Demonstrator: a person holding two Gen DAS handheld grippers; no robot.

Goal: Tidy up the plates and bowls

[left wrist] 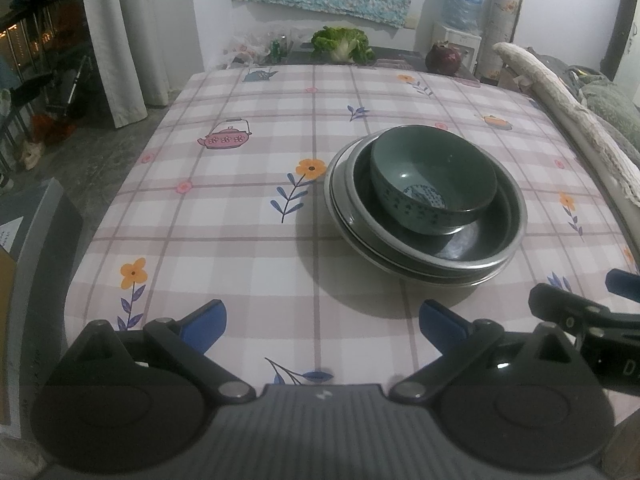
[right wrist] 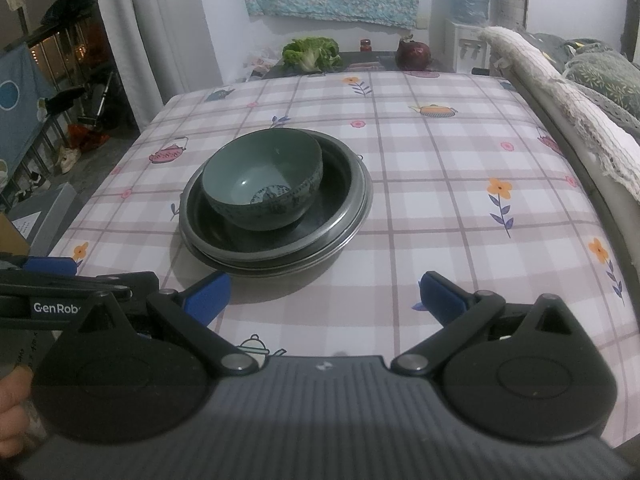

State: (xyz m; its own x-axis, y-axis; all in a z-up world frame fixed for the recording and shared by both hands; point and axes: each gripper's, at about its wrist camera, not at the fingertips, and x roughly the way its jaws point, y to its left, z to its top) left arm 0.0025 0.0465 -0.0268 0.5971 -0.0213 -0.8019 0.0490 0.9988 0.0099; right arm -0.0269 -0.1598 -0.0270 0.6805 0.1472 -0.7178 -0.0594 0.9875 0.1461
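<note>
A green bowl [left wrist: 434, 182] sits in a dark plate [left wrist: 460, 244] stacked on metal plates [left wrist: 340, 196], right of centre on the checked tablecloth. In the right wrist view the same bowl [right wrist: 262, 184] and stacked plates [right wrist: 344, 216] lie left of centre. My left gripper [left wrist: 322, 328] is open and empty, short of the stack near the table's front edge. My right gripper [right wrist: 324, 294] is open and empty, also just short of the stack. Each gripper shows at the other view's edge.
The table [left wrist: 240, 240] carries a floral checked cloth. Behind it stand a lettuce [left wrist: 340, 42], a red cabbage [left wrist: 442, 58] and a water dispenser [left wrist: 462, 12]. A sofa with a lace cover [right wrist: 560, 92] runs along the right. Curtains [left wrist: 128, 40] hang at left.
</note>
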